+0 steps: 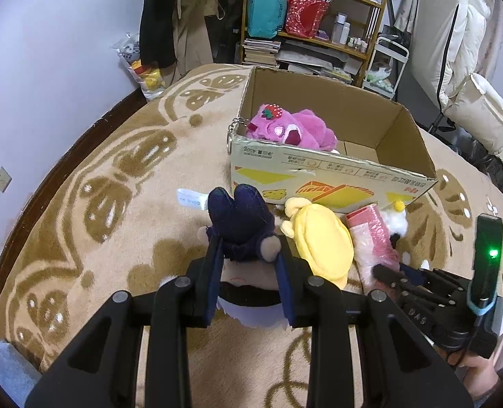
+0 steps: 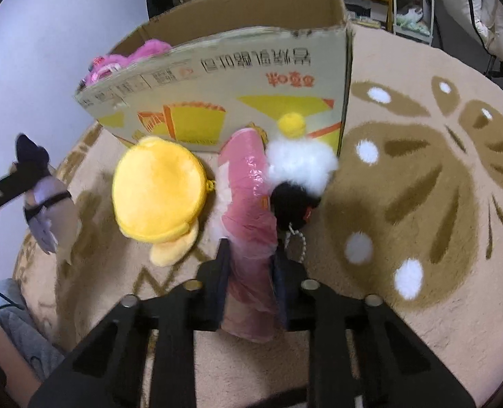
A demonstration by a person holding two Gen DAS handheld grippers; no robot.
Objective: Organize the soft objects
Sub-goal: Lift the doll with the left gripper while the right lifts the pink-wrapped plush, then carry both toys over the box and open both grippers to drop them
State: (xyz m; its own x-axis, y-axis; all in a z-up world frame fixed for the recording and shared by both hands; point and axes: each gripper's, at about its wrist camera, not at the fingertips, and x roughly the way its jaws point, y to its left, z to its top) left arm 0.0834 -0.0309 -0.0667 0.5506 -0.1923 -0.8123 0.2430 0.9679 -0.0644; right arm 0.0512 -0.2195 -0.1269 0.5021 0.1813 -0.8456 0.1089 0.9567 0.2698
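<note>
My left gripper (image 1: 249, 250) is shut on a plush doll (image 1: 239, 217) with navy ears, a beige face and a lavender dress, just above the rug. The right wrist view shows that doll (image 2: 49, 200) hanging at far left. My right gripper (image 2: 251, 255) has its pads against both sides of a pink plastic-wrapped soft toy (image 2: 248, 197) lying on the rug. Beside it lie a yellow plush (image 2: 158, 187) and a white fluffy toy (image 2: 301, 161) with a black part. Behind them stands an open cardboard box (image 1: 333, 180) with a pink plush (image 1: 292, 127) inside.
A beige rug (image 2: 421, 187) with brown butterfly patterns covers the floor. A crowded shelf (image 1: 314, 17), hanging coats (image 1: 180, 23) and a white chair (image 1: 469, 78) stand behind the box. A bag of toys (image 1: 142, 68) leans on the wall at left. Grey-clothed legs (image 2: 20, 326) are at lower left.
</note>
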